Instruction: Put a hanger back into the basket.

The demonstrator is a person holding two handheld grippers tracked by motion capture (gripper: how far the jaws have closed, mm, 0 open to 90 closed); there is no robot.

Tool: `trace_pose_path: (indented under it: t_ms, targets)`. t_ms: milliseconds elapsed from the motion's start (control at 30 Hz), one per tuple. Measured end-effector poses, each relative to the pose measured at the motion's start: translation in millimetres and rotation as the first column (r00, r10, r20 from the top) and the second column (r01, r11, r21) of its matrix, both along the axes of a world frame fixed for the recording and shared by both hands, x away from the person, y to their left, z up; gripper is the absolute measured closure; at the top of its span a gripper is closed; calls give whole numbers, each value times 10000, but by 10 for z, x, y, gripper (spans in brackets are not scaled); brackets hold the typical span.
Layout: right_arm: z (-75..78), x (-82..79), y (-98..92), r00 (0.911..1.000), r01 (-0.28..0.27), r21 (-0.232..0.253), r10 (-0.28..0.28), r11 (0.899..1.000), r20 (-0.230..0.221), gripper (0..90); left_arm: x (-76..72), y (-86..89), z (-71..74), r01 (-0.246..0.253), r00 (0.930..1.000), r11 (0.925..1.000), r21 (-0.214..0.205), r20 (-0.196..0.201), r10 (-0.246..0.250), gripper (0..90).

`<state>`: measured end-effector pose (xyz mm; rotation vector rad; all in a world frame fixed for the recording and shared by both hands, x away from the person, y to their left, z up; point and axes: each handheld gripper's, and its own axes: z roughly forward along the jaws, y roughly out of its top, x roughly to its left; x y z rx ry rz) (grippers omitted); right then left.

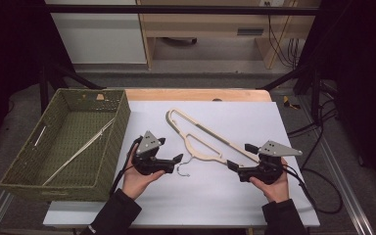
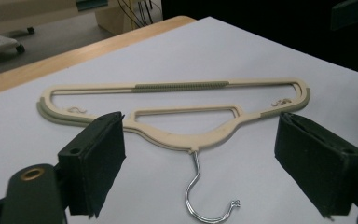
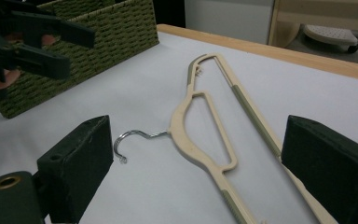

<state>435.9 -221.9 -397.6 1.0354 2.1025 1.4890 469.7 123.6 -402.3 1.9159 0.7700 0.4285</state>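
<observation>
A cream plastic hanger (image 1: 192, 142) with a grey-green grip strip and a metal hook (image 1: 182, 169) lies flat on the white tabletop (image 1: 235, 196). My left gripper (image 1: 170, 149) is open just left of the hook, jaws pointing toward it, nothing between them. In the left gripper view the hanger (image 2: 182, 137) lies just beyond the open left gripper (image 2: 205, 161), hook (image 2: 200, 200) nearest. My right gripper (image 1: 240, 155) is open at the hanger's near right arm. In the right gripper view the hanger (image 3: 186, 126) runs between the wide-apart jaws of the right gripper (image 3: 200, 172), untouched.
A green woven basket (image 1: 122, 122) stands at the table's left edge with another pale hanger (image 1: 78, 152) lying inside it. The basket (image 3: 98, 32) and the left gripper (image 3: 37, 42) show far off in the right gripper view. Cables trail off the right table edge.
</observation>
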Motion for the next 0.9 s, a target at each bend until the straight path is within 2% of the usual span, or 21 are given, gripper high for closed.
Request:
trace_pose_path:
  t_ms: [133,400,600,900]
  targets:
    - [-2,-2,3,10000,-20,16,20,10000,-35,97,77,-138,-115,-89,9995,9997,213,-292,95,196]
    - [-5,-4,-22,10000,14,16,-14,10000,7,99,218,-346,-354,-126,9967,9957,918,-784,198,255]
    - [-7,0,-22,10000,16,37,-16,10000,3,98,304,-456,-512,-13,9945,9905,1376,-1032,156,404]
    - [-22,7,-9,10000,-27,-29,27,10000,-64,99,405,-522,-672,155,9868,9845,1747,-1617,132,612]
